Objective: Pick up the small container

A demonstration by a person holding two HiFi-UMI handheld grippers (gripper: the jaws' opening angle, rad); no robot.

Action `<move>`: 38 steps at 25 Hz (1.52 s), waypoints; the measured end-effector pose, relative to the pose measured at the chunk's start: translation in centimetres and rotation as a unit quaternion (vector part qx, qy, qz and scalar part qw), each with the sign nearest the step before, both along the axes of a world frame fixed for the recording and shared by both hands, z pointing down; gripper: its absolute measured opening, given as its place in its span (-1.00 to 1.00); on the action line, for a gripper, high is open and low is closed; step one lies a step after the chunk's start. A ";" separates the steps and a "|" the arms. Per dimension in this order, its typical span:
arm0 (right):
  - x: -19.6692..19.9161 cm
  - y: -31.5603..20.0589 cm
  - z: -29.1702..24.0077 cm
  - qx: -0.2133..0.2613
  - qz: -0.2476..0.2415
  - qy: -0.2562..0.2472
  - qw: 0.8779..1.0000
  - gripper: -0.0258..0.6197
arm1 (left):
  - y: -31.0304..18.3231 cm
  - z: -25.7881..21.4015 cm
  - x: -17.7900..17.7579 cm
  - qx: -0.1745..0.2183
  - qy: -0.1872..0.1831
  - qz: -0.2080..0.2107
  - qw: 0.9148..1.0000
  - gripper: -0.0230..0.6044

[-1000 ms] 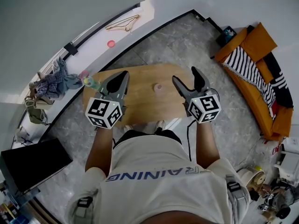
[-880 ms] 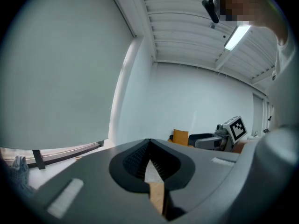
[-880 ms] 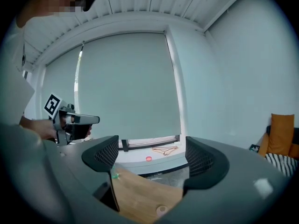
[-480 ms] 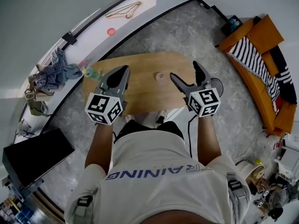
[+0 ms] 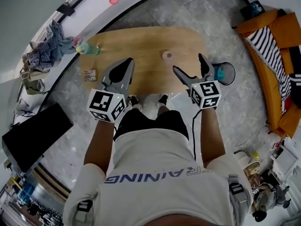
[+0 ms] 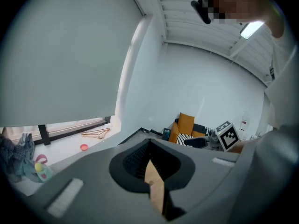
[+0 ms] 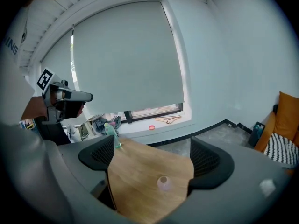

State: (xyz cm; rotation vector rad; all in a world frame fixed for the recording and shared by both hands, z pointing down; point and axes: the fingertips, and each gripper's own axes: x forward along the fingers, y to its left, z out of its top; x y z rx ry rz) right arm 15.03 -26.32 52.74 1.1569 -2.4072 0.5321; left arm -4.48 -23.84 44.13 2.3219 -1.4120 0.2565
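The small container (image 5: pixel 167 55), a clear pinkish cup, stands upright on the wooden table (image 5: pixel 141 41) near its front edge. In the right gripper view the small container (image 7: pixel 163 183) sits low between the jaws' lines, still ahead of them and untouched. My right gripper (image 5: pixel 188 65) hovers at the table's front right with its jaws opening wide and nothing between its pads (image 7: pixel 208 160). My left gripper (image 5: pixel 124 66) hangs at the table's front left with its jaws together. In the left gripper view only a thin sliver of table shows through my left gripper (image 6: pixel 152 169).
A green bottle (image 5: pixel 87 48) lies at the table's left end. A blue bin (image 5: pixel 225 72) stands on the floor right of the table, and an orange sofa (image 5: pixel 277 46) is further right. Clothes (image 5: pixel 44 55) are heaped on the window ledge. A black panel (image 5: pixel 33 140) is at left.
The right jaws have spread wider. The view has tipped down, so the table and cup sit higher and closer. Both grippers stay at the table's front edge.
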 end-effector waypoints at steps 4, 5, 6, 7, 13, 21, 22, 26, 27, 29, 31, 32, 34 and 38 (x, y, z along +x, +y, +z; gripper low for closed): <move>0.2 -0.1 5.7 -0.024 -0.008 0.012 1.000 0.69 | -0.1 4.5 0.5 -0.024 -0.008 -0.008 1.000 -0.93; 0.0 -0.3 7.0 -0.026 -0.009 0.014 1.000 0.69 | -0.3 5.7 0.5 -0.029 -0.010 -0.011 0.999 -0.93; -0.3 -0.6 8.4 -0.028 -0.012 0.016 0.999 0.69 | -0.5 6.9 0.3 -0.034 -0.011 -0.013 0.999 -0.93; -0.6 -0.7 9.7 -0.030 -0.017 0.018 0.999 0.69 | -0.7 8.0 0.0 -0.039 -0.011 -0.015 0.999 -0.93; 0.1 -0.7 18.5 -0.057 -0.021 0.026 0.998 0.69 | -0.3 14.3 1.5 -0.074 -0.033 -0.004 0.997 -0.93; -1.7 -2.0 28.1 -0.067 -0.020 0.024 0.997 0.69 | -1.5 20.6 1.1 -0.094 -0.037 -0.021 0.995 -0.93; -1.6 -2.3 29.1 -0.068 -0.022 0.026 0.997 0.69 | -1.6 21.1 1.4 -0.097 -0.038 -0.022 0.994 -0.93; -1.4 -3.2 33.7 -0.068 -0.022 0.040 0.997 0.72 | -1.2 24.0 1.8 -0.115 -0.031 -0.020 0.993 -0.93; -1.5 -3.2 34.7 -0.071 -0.022 0.040 0.996 0.72 | -1.0 24.8 1.8 -0.120 -0.031 -0.020 0.992 -0.93; -1.9 -3.4 36.3 -0.073 -0.024 0.041 0.996 0.72 | -0.6 26.2 1.7 -0.131 -0.031 -0.021 0.991 -0.93; -2.3 -3.8 37.7 -0.073 -0.030 0.043 0.996 0.72 | -0.4 27.3 1.7 -0.140 -0.031 -0.025 0.989 -0.93; -2.5 -4.0 38.2 -0.072 -0.032 0.043 0.996 0.71 | -0.3 27.8 1.7 -0.144 -0.031 -0.027 0.989 -0.93; -2.9 -4.4 39.1 -0.070 -0.035 0.043 0.996 0.71 | -0.3 28.6 1.7 -0.150 -0.031 -0.029 0.988 -0.93; -3.7 -4.9 39.6 -0.049 -0.043 0.055 0.996 0.63 | -0.3 29.5 1.6 -0.158 -0.030 -0.030 0.986 -0.93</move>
